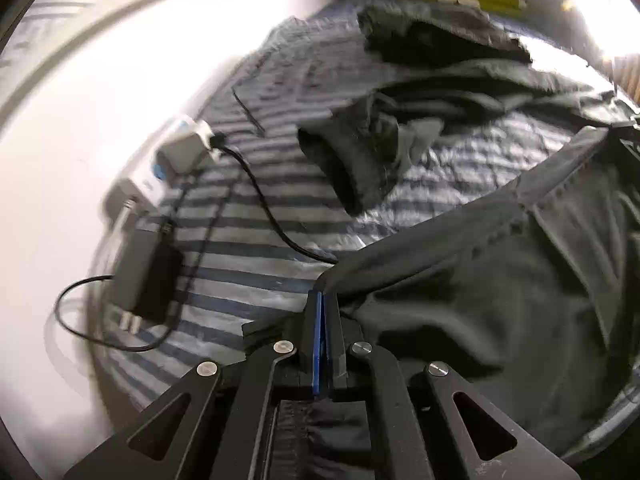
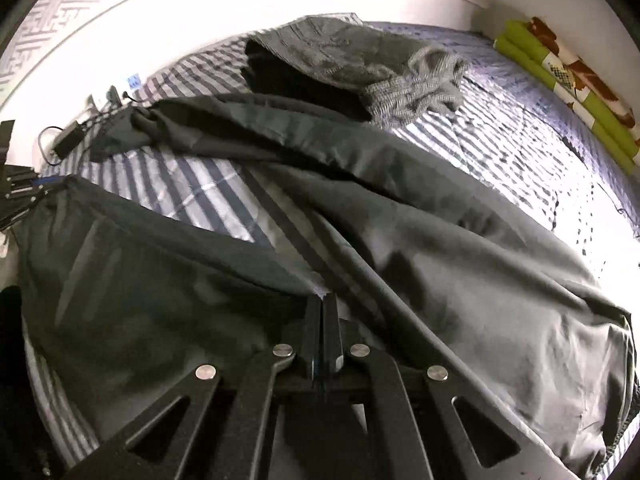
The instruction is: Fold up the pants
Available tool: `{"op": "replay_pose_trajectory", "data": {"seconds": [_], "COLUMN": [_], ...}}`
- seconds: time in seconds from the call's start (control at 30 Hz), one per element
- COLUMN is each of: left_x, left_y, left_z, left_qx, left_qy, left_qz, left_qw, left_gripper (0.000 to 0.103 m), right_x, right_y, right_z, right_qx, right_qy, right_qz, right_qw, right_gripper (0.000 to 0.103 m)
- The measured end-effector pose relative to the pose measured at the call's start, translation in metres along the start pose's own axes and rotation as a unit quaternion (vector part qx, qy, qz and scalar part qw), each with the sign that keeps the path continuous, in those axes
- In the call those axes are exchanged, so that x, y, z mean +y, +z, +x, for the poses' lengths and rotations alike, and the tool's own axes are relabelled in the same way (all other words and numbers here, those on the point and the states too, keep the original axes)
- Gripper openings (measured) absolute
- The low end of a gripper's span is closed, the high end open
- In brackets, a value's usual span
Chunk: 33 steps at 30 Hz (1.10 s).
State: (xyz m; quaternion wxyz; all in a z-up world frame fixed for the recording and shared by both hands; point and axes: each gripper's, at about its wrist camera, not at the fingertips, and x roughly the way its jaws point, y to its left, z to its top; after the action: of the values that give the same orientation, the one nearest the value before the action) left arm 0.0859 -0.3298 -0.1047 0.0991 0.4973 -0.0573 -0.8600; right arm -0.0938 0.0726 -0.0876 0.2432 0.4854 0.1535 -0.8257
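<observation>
Dark grey pants (image 1: 500,280) lie spread on a blue and white striped bed sheet (image 1: 248,248). In the left wrist view my left gripper (image 1: 322,296) is shut, its blue pads together on a corner of the pants' edge. The right wrist view shows the pants (image 2: 400,220) with both legs running off to the far left. My right gripper (image 2: 322,298) is shut on a raised fold of the cloth near the middle. At that view's left edge the left gripper (image 2: 24,196) holds the stretched edge.
A black power brick (image 1: 144,276) with cables and a white device (image 1: 180,152) lie by the white wall. Other dark clothes (image 1: 432,36) and a grey knit garment (image 2: 360,64) are piled at the far end of the bed. Green patterned bedding (image 2: 560,80) lies along the right.
</observation>
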Motion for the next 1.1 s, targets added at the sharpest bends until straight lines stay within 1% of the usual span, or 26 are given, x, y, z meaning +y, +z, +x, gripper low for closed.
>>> {"op": "replay_pose_trajectory", "data": {"seconds": [0.07,0.17,0.2,0.23,0.27,0.3,0.33,0.37,0.4,0.43,0.47,0.5,0.53,0.57,0.63,0.67,0.73,0.77,0.83,0.87,0.93,0.97,1.0,1.03,1.07,1.1], "left_x": [0.009,0.029,0.034,0.037,0.038,0.04,0.043,0.043,0.042,0.042,0.042,0.044,0.047,0.049,0.045,0.041,0.019,0.009,-0.02,-0.035,-0.07,-0.097,-0.117,-0.139,-0.172,-0.195], "left_y": [-0.001,0.004,0.009,0.016,0.024,0.03,0.039,0.043,0.047,0.049,0.049,0.048,0.045,0.041,0.031,0.028,0.021,0.02,0.021,0.024,0.029,0.032,0.032,0.032,0.03,0.027], "left_z": [-0.019,-0.039,-0.038,-0.032,-0.024,-0.013,0.004,0.015,0.028,0.034,0.033,0.028,0.018,0.009,-0.012,-0.019,-0.042,-0.05,-0.065,-0.072,-0.081,-0.086,-0.09,-0.093,-0.097,-0.1], "left_qx": [-0.014,-0.024,-0.02,-0.018,-0.013,-0.006,0.01,0.023,0.039,0.043,0.04,0.034,0.022,0.012,-0.003,-0.009,-0.029,-0.035,-0.053,-0.059,-0.061,-0.063,-0.064,-0.066,-0.067,-0.065], "left_qy": [-0.005,-0.031,-0.034,-0.021,-0.008,-0.003,0.004,0.012,0.04,0.057,0.055,0.052,0.052,0.05,0.04,0.035,0.021,0.019,0.006,-0.01,-0.054,-0.078,-0.09,-0.101,-0.12,-0.136], "left_qz": [-0.013,-0.05,-0.055,-0.057,-0.059,-0.065,-0.074,-0.072,-0.065,-0.059,-0.055,-0.058,-0.065,-0.067,-0.064,-0.059,-0.027,-0.015,0.014,0.022,0.041,0.062,0.082,0.104,0.136,0.156], "left_qw": [0.9998,0.998,0.9977,0.998,0.9981,0.9978,0.9972,0.997,0.9964,0.9957,0.9962,0.9964,0.9963,0.9964,0.9971,0.9976,0.999,0.9991,0.9985,0.9979,0.9958,0.9931,0.9905,0.9872,0.9811,0.9762], "left_gripper": [0.001,0.001,0.001,0.001,0.001,0.003,0.003,0.004,0.004,0.006,0.016,0.03,0.042,0.044,0.044,0.044,0.044,0.044,0.044,0.044,0.044,0.044,0.044,0.044,0.045,0.049], "right_x": [0.002,-0.003,-0.009,-0.015,-0.018,-0.024,-0.027,-0.03,-0.031,-0.032,-0.033,-0.032,-0.03,-0.029,-0.032,-0.037,-0.052,-0.062,-0.084,-0.093,-0.118,-0.129,-0.143,-0.149,-0.159,-0.171], "right_y": [-0.001,0.001,0.005,0.01,0.015,0.02,0.025,0.029,0.03,0.029,0.027,0.021,0.015,0.003,-0.02,-0.035,-0.072,-0.091,-0.138,-0.153,-0.193,-0.211,-0.235,-0.247,-0.263,-0.278], "right_z": [-0.015,-0.038,-0.039,-0.033,-0.026,-0.012,0.003,0.024,0.034,0.037,0.033,0.021,0.009,-0.011,-0.042,-0.059,-0.094,-0.11,-0.142,-0.152,-0.173,-0.183,-0.196,-0.204,-0.212,-0.218], "right_qx": [-0.011,-0.038,-0.042,-0.043,-0.041,-0.034,-0.025,-0.002,0.012,0.016,0.008,-0.004,-0.013,-0.025,-0.046,-0.059,-0.084,-0.091,-0.1,-0.101,-0.09,-0.086,-0.086,-0.085,-0.082,-0.078], "right_qy": [0.02,0.054,0.064,0.065,0.058,0.045,0.023,-0.015,-0.035,-0.04,-0.031,-0.019,-0.014,-0.008,0.004,0.008,0.002,-0.011,-0.059,-0.074,-0.11,-0.123,-0.136,-0.142,-0.148,-0.151], "right_qz": [-0.002,0.0,0.012,0.027,0.038,0.053,0.063,0.068,0.073,0.079,0.086,0.09,0.091,0.095,0.113,0.129,0.173,0.196,0.253,0.272,0.323,0.348,0.382,0.401,0.427,0.451], "right_qw": [1.0,0.998,0.997,0.997,0.997,0.997,0.997,0.998,0.997,0.996,0.996,0.996,0.996,0.995,0.993,0.99,0.981,0.976,0.96,0.954,0.936,0.925,0.91,0.901,0.888,0.876], "right_gripper": [0.001,0.001,0.001,0.0,0.0,0.0,0.0,0.0,0.001,0.002,0.003,0.003,0.003,0.005,0.008,0.012,0.015,0.015,0.015,0.015,0.015,0.015,0.016,0.016,0.019,0.022]}}
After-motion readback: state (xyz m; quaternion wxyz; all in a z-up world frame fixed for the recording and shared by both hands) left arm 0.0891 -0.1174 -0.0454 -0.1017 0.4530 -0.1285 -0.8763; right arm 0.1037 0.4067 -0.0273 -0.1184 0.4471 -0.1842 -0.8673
